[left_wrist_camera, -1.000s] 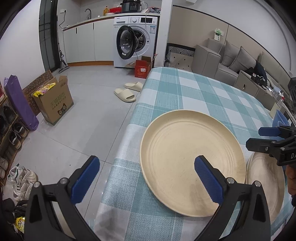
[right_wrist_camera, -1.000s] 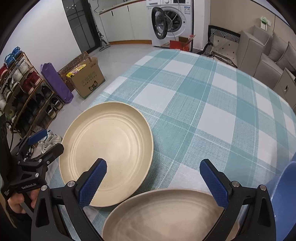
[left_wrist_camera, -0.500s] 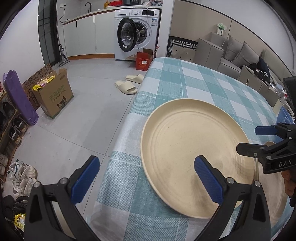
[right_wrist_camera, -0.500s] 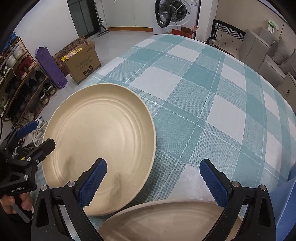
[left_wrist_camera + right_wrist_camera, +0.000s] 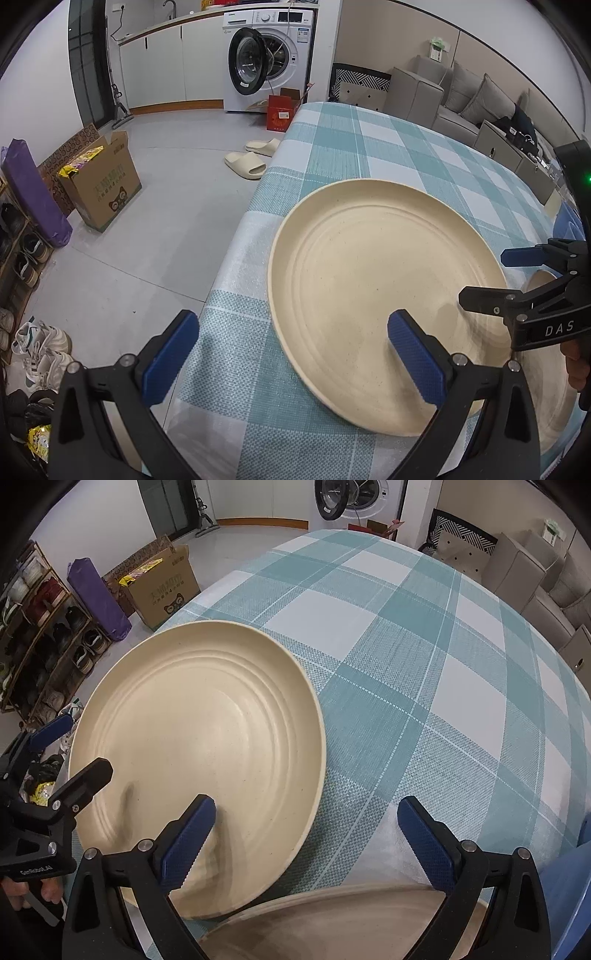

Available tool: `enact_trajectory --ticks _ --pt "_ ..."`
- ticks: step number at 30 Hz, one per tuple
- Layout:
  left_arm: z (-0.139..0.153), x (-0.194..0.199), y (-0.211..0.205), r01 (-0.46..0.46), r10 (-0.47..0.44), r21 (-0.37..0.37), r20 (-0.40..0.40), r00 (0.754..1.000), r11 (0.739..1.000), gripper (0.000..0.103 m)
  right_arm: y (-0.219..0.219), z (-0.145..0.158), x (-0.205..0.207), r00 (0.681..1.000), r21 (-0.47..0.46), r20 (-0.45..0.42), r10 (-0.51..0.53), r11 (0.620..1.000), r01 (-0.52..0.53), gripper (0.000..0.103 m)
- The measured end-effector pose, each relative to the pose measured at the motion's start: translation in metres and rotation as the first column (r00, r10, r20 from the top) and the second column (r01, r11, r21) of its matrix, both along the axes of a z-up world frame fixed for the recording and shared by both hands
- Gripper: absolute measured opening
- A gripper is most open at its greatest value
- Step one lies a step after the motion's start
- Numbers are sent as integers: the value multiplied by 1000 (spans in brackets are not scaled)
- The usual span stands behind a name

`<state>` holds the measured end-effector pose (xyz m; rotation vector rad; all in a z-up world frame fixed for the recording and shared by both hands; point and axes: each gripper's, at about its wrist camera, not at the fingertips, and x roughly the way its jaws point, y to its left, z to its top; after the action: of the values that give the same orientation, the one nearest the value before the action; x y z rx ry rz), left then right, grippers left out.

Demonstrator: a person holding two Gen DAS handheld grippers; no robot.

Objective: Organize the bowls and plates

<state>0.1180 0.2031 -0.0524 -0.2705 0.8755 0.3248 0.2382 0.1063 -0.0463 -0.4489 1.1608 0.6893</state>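
Note:
A large cream plate [image 5: 384,295] [image 5: 207,760] lies on the teal checked tablecloth [image 5: 369,147] [image 5: 406,664] near the table's left edge. My left gripper [image 5: 293,363] is open; its right finger hangs over the plate's near part and its left finger is off the table edge. In the right wrist view my right gripper [image 5: 306,843] is open too, with its left finger above the plate's rim and its right finger above the cloth. A second cream plate [image 5: 332,919] [image 5: 554,406] sits close beside the first, partly hidden. Each gripper shows in the other's view: the right gripper [image 5: 495,277], the left gripper [image 5: 74,749].
A blue container [image 5: 569,886] [image 5: 565,225] stands at the table's right side. On the floor to the left are a cardboard box [image 5: 99,188], a shoe rack [image 5: 40,627] and slippers [image 5: 245,166]. A washing machine [image 5: 266,59] and grey sofa [image 5: 461,99] stand beyond.
Both grippers have moved in closer to the large plate, which now fills more of each view. The plates have not moved.

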Motion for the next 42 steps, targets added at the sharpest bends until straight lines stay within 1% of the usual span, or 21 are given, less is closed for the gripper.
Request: enact_trajectory --ticks 1,3,5,10,12,14,15,16,17,18,21,23,29,35,38,42 --pt "0 0 -1 2 -2 0 0 1000 1000 103 0 0 0 1000 3 -2 1 1000 -1 97" --pt "0 0 -1 6 -6 0 -1 1000 1000 102 -1 0 0 1000 5 -9 4 1000 -4 87" --pt "0 0 -2 12 -12 1 1 1000 1000 102 -1 0 -1 1000 7 -12 7 1000 -6 82" --pt "1 0 -4 26 -26 1 5 1000 1000 101 -3 2 -2 1000 26 -17 14 1000 -13 74" --pt "2 -1 -4 30 -30 -5 7 1000 1000 99 -4 4 -3 1000 39 -17 17 999 -16 68" --pt "2 -1 -3 35 -35 -11 7 999 999 93 -4 7 -5 1000 49 -16 21 999 -20 63" --pt "2 -1 -3 37 -37 -12 8 999 999 93 -4 8 -5 1000 52 -14 21 998 -20 60" --pt "2 -2 -3 38 -37 -11 9 999 999 90 -5 8 -5 1000 55 -12 21 998 -20 59" --pt "3 -2 -3 39 -39 -15 10 999 999 85 -5 9 -5 1000 58 -11 21 998 -21 55" --pt "3 -2 -3 42 -42 -20 10 999 999 84 -5 10 -6 1000 59 -11 22 998 -21 53" --pt "3 -2 -3 50 -50 -23 15 999 998 80 -6 11 -7 1000 64 -7 22 998 -22 49" --pt "3 -2 -3 56 -55 -28 14 998 998 69 -7 11 -7 1000 68 -10 22 997 -21 48" --pt "2 -3 -3 63 -62 -41 14 998 997 53 -8 12 -7 1000 70 -8 21 997 -21 40" --pt "3 -3 -3 64 -63 -42 14 998 997 48 -10 12 -7 1000 73 -9 22 997 -21 37" --pt "3 -3 -3 68 -67 -42 11 998 997 43 -8 13 -9 1000 70 -4 30 997 -30 31" --pt "3 -4 -5 72 -72 -31 6 997 997 42 -5 13 -11 999 57 12 36 998 -37 29"
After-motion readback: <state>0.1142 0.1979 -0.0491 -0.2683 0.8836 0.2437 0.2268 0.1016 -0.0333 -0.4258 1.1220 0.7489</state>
